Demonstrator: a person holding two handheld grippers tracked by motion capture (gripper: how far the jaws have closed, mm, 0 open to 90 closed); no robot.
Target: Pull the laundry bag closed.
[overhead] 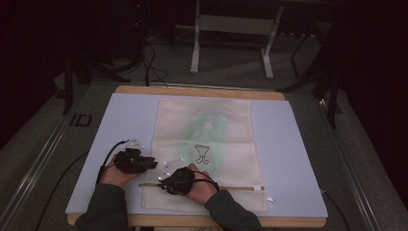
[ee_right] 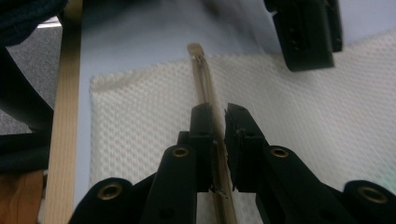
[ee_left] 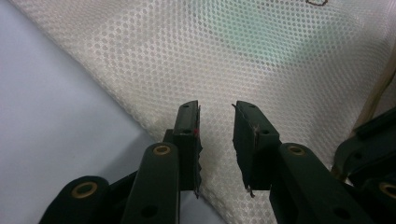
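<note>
Right gripper view is showing the mesh laundry bag (ee_right: 299,140) lying flat on the blue mat (ee_right: 140,42), with its zipper strip (ee_right: 208,98) running straight up between the right gripper's (ee_right: 219,112) jaws; they are closing in on the strip at both sides, and it looks pinched, with hardly any gap left. From the high view the bag (overhead: 211,125) is sitting mid-mat, its zipper (overhead: 240,187) crossing near the person's edge, and the right gripper (overhead: 166,182) is working at the zipper's left end. The left gripper (ee_left: 217,109) is hovering with jaws spread and nothing between them, just over the bag's left edge where mesh (ee_left: 261,56) is meeting mat (ee_left: 51,102); in the high view it (overhead: 149,162) is sitting just beside the right one. My read: the zipper step is in hand, one tool gripping the strip while the other is getting ready to pin the fabric. Next move is calling for the left jaws to come down on the mesh edge and clamp, so the bag isn't sliding while the right draws along the track. Hard to make out: whether the right jaws are holding the slider pull or only tape, since the jaws are covering it and the near strip is blurring. The green item inside (overhead: 209,127) is only a smear through the mesh.
</note>
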